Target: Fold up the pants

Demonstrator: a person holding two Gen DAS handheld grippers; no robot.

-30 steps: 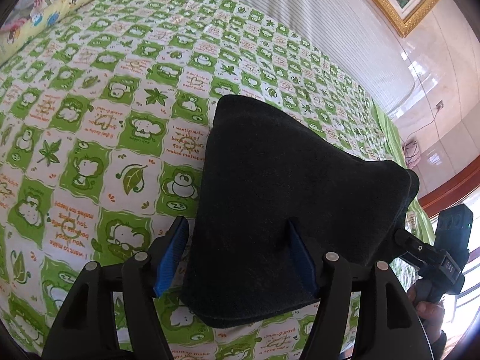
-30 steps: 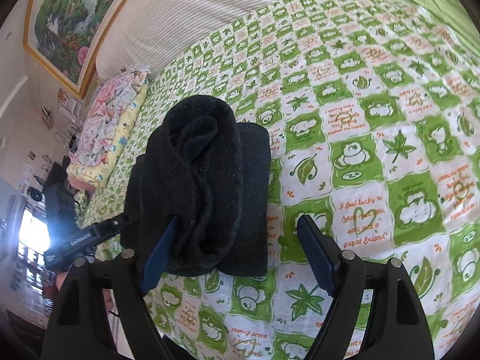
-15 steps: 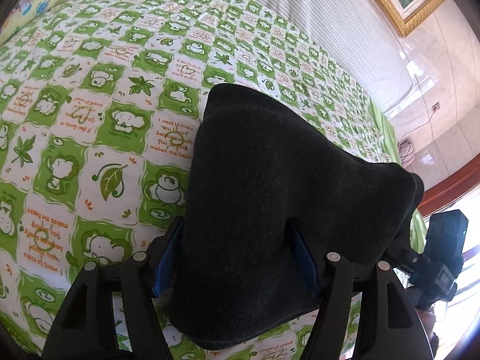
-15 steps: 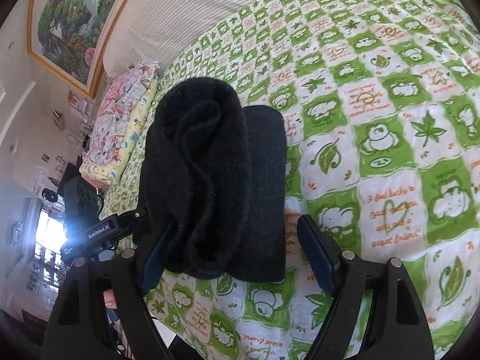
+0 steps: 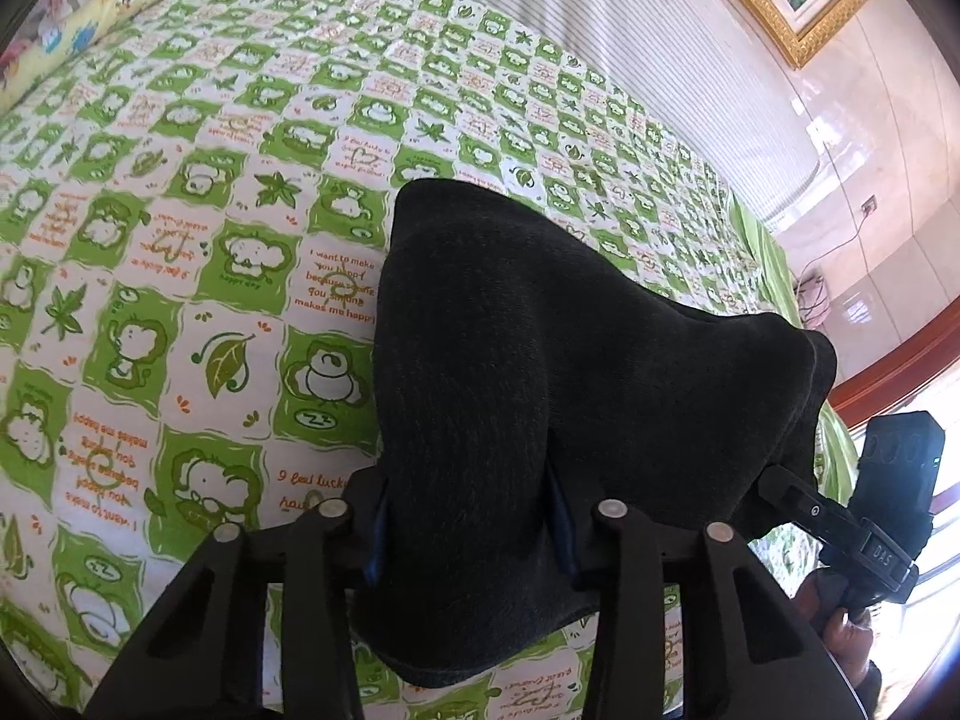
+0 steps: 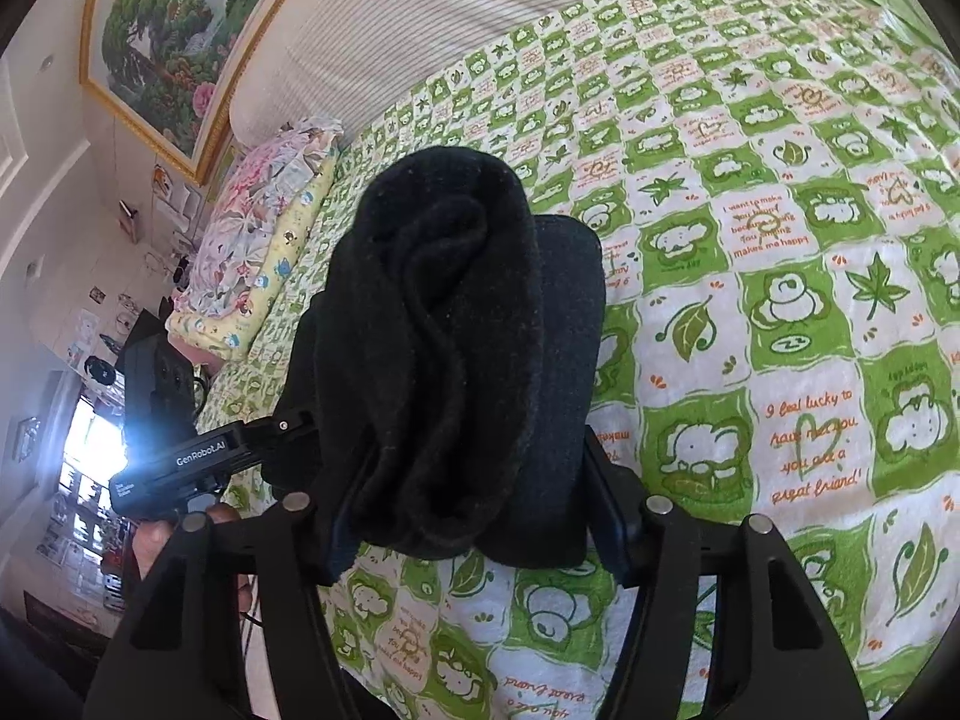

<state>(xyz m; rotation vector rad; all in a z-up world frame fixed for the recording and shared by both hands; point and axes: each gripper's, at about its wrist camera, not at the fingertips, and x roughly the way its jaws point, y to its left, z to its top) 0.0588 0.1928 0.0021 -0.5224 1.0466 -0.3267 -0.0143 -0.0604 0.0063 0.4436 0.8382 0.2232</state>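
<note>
The black pants (image 5: 540, 372) lie folded into a thick bundle on the green-and-white patterned bedspread (image 5: 180, 240). My left gripper (image 5: 468, 516) is shut on the near end of the bundle, and its blue pads are mostly hidden in the cloth. In the right wrist view the pants (image 6: 456, 330) show their layered folded end. My right gripper (image 6: 474, 516) is closed around that end. Each gripper shows in the other's view: the right one (image 5: 864, 534) at the far right and the left one (image 6: 198, 462) at the left.
A floral pillow (image 6: 264, 228) lies at the head of the bed by the striped headboard (image 6: 450, 30). A framed painting (image 6: 174, 30) hangs above it. The bed edge runs close beneath both grippers, and open bedspread (image 6: 780, 270) spreads out beyond the bundle.
Both grippers have closed from open onto the ends of the folded pants. The bundle now looks slightly raised and bunched between them.
</note>
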